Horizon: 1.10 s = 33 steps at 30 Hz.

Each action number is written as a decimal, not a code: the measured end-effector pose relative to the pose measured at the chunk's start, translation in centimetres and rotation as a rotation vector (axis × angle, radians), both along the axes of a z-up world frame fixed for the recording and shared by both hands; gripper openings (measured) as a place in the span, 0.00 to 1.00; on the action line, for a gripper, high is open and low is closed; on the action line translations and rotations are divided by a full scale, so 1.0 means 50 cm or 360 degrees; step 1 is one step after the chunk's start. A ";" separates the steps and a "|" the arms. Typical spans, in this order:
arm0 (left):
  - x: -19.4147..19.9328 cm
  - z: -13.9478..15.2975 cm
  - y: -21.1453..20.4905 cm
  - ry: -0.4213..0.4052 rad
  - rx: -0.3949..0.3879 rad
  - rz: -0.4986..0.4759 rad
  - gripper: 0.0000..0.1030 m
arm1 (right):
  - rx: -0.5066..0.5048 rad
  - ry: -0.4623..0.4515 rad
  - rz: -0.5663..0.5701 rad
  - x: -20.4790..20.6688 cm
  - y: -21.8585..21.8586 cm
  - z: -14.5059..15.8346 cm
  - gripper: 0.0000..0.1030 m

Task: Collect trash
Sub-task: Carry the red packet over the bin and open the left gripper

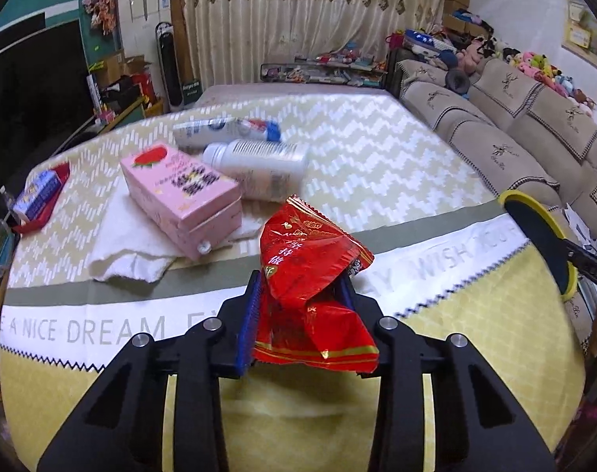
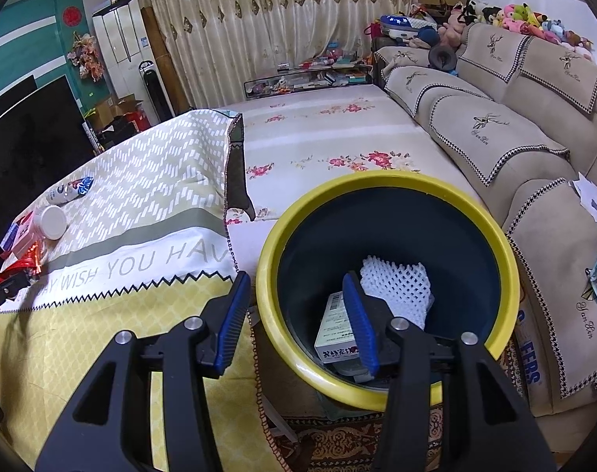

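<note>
My left gripper [image 1: 300, 287] is shut on a crumpled red snack wrapper [image 1: 312, 271] and holds it above the near edge of the table. On the cloth behind it lie a pink carton [image 1: 180, 196], a white bottle [image 1: 259, 165] and a second bottle with a blue cap [image 1: 227, 131]. My right gripper [image 2: 296, 287] grips the yellow rim [image 2: 274, 310] of a dark bin [image 2: 416, 228], one finger inside and one outside. In the bin lie a white foam net [image 2: 396, 291] and a small box [image 2: 335, 326]. The bin also shows in the left wrist view [image 1: 542, 236].
A white towel [image 1: 125, 244] lies under the pink carton. A small blue box on red packaging [image 1: 38, 196] sits at the table's left edge. A beige sofa [image 2: 514, 137] runs along the right, with a flowered mattress [image 2: 337, 137] beside the table.
</note>
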<state>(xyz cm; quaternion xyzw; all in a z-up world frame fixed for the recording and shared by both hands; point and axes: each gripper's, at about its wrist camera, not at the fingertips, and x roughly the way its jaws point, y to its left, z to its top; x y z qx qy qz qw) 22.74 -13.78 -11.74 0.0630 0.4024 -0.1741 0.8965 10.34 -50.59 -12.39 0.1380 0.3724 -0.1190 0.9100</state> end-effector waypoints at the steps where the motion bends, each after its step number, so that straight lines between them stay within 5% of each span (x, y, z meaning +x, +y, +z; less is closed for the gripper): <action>1: -0.007 0.012 -0.006 -0.0015 -0.0007 -0.0015 0.36 | 0.0000 -0.0003 -0.0002 -0.002 -0.002 0.002 0.45; 7: -0.045 0.077 -0.070 -0.0075 -0.0077 -0.0162 0.36 | -0.0021 -0.0026 -0.0040 -0.024 -0.021 0.010 0.45; 17: -0.084 0.123 -0.302 -0.0094 -0.0124 -0.0573 0.36 | -0.0108 -0.0123 -0.0231 -0.106 -0.116 0.050 0.51; 25: -0.084 0.081 -0.548 0.0039 -0.0084 -0.0897 0.38 | -0.0096 -0.0153 -0.0397 -0.170 -0.198 0.055 0.54; 33: -0.062 0.001 -0.726 0.0084 0.0047 -0.1010 0.49 | -0.0055 -0.0123 -0.0450 -0.185 -0.231 0.035 0.54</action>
